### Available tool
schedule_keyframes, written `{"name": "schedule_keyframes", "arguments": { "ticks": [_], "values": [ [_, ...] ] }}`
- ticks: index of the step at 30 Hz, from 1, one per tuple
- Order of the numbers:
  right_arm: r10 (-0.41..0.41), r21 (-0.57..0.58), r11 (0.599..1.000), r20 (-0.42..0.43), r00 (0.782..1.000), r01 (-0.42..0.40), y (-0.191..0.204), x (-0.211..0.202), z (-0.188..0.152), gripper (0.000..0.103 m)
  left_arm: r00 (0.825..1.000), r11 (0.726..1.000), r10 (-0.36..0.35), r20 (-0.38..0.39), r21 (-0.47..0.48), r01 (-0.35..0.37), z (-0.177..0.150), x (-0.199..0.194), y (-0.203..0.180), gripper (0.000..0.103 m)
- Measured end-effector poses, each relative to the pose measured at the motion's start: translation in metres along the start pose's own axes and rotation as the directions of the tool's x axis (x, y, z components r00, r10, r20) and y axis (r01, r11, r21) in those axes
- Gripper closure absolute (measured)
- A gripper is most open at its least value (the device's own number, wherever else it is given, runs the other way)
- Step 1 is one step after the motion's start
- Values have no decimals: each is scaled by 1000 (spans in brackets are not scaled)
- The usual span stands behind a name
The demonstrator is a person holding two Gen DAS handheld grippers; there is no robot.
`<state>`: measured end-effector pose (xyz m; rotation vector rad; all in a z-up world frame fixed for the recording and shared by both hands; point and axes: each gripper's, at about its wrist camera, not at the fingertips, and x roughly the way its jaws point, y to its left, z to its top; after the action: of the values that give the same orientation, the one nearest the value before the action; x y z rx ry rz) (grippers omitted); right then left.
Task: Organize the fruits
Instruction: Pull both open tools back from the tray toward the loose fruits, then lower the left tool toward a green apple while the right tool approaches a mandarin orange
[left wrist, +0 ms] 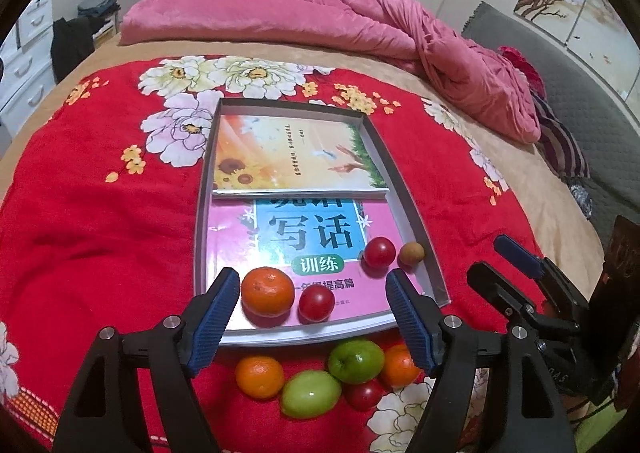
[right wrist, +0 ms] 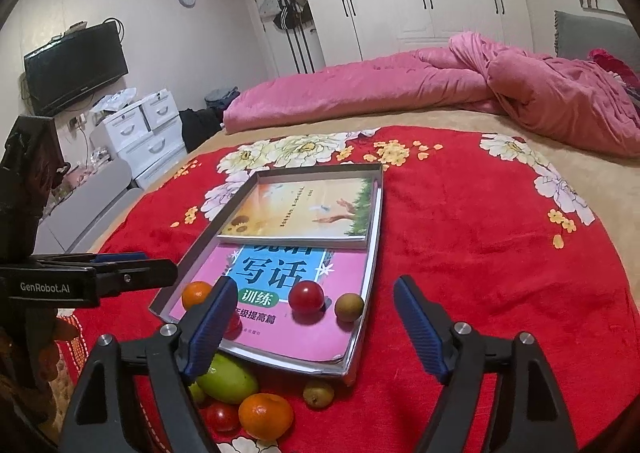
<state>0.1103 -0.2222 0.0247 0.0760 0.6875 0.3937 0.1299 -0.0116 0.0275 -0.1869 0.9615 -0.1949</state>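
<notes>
Below tray (right wrist: 362, 337), brown fruit (right wrist: 318, 393) seen from right wrist only

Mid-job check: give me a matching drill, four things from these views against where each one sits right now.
Things:
1. brown fruit
2. green fruits
3. sunflower book
4. left gripper

Places:
A. far half of the tray
B. on the red blanket, in front of the tray
C. on the pink book, by the tray's right wall
D. open above the tray's near edge, holding nothing

Pairs: 1-C, 2-B, 3-A, 4-D
</notes>
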Motion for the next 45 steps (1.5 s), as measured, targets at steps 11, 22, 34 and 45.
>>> {"name": "schedule_keyframes", "arguments": {
  "ticks": [11, 22, 34, 45],
  "values": [
    [21, -26, 999, -11, 1000, -21, 9, -4, -4, 16, 1000, 999, -9, -25, 36, 10, -12, -4, 2, 23],
    [30, -39, 999, -27, 999, -31, 15, -7, -8, 12, 999, 999, -18, -42, 29, 19, -22, -8, 4, 21],
    [56, -45, 997, -52, 997, -59, 23, -10, -14, 11, 997, 1000, -1, -76, 22, 3, -38, -10, 14, 21],
    [70, -56, 996, -98, 993, -76, 34, -12, -28, 11, 996, 999, -18, -92, 40, 22, -47, -14, 13, 21]
  ]
}}
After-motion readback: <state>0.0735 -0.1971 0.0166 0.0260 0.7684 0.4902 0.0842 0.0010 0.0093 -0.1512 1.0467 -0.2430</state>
